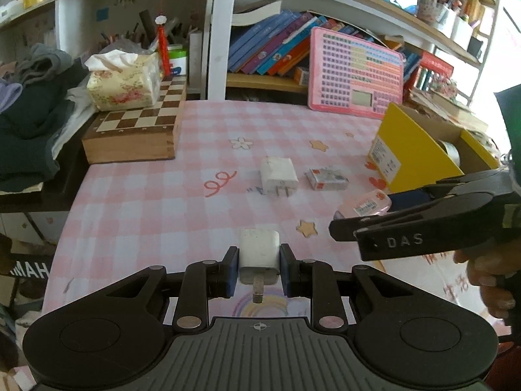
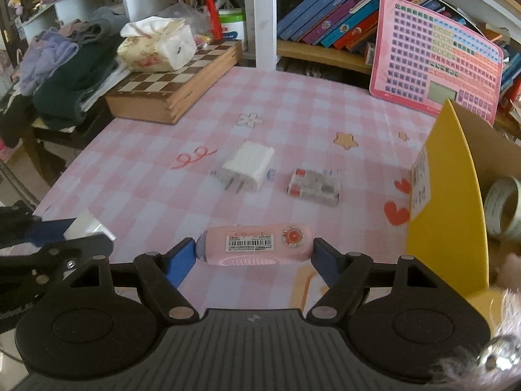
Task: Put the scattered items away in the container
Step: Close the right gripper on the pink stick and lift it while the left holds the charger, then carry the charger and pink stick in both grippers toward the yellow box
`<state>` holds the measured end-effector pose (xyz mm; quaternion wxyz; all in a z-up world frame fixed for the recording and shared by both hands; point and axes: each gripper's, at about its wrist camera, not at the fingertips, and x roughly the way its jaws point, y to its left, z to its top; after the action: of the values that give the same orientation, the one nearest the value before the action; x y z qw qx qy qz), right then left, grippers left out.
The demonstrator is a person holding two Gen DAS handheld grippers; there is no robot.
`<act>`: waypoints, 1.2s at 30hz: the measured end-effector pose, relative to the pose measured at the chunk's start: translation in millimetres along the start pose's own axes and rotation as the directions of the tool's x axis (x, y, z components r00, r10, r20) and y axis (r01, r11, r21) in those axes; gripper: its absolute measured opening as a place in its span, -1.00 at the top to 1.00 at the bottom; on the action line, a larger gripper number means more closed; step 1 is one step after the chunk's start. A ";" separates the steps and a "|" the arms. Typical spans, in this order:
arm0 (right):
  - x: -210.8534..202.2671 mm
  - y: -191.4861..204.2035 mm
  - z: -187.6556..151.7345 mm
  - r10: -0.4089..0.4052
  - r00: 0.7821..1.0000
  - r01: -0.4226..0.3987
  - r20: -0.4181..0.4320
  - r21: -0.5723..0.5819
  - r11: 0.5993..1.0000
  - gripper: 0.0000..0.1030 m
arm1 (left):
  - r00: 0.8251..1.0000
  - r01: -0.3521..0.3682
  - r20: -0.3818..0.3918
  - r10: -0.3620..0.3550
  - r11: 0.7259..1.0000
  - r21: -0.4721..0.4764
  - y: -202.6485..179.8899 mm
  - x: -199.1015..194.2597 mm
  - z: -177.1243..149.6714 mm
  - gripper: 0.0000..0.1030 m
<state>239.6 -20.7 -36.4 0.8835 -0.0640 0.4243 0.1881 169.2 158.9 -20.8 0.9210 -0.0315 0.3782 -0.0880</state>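
White charger clamped prongs-back, pink case gripped crosswise, yellow box right

**What the two views leave unseen**

The yellow box runs off the right wrist view's right edge, and its near wall hides most of its inside; only part of a tape roll shows past that wall. Print on the box's white label is too small to read. Beside the box, a furry blur fills the lower corner.
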 end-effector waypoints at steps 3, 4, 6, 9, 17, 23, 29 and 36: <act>-12.1 3.7 -13.1 0.003 1.000 -0.003 -0.003 0.006 1.000 -0.47 | 1.000 0.005 -0.005 -0.005 1.000 -0.004 -1.2 -8.7 -6.8 0.53; -17.0 4.9 -17.5 0.003 1.000 -0.003 -0.002 0.010 1.000 -0.47 | 1.000 0.008 -0.004 -0.008 1.000 -0.007 -1.3 -12.5 -8.8 0.53; -26.7 6.8 -25.0 0.002 1.000 -0.002 0.004 0.020 1.000 -0.47 | 1.000 0.017 0.001 -0.017 1.000 -0.010 -2.5 -21.4 -13.6 0.53; -42.0 9.5 -35.2 -0.002 1.000 0.002 0.013 0.029 1.000 -0.47 | 0.999 0.037 0.003 -0.037 0.999 -0.004 -7.0 -32.7 -20.8 0.53; -75.8 14.2 -65.1 -0.001 1.000 0.001 -0.005 0.074 0.997 -0.47 | 0.997 0.081 -0.005 -0.081 0.996 0.027 -20.8 -60.8 -38.0 0.53; -97.5 20.9 -84.1 -0.016 1.000 0.015 0.015 0.097 0.995 -0.47 | 0.994 0.106 0.007 -0.106 0.993 0.054 -29.0 -80.4 -48.7 0.53; -117.7 27.8 -97.9 -0.035 0.999 0.033 0.029 0.075 0.997 -0.47 | 0.991 0.125 0.025 -0.128 0.988 0.093 -36.8 -98.9 -55.7 0.53; -131.8 32.5 -114.2 -0.048 0.998 0.045 0.030 0.095 0.995 -0.47 | 0.987 0.154 0.024 -0.158 0.981 0.116 -45.3 -109.8 -64.8 0.53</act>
<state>69.2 -58.6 -5.1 0.8964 -0.0292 0.4167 0.1483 40.8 135.4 14.6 0.9177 -0.0098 0.3535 -0.1809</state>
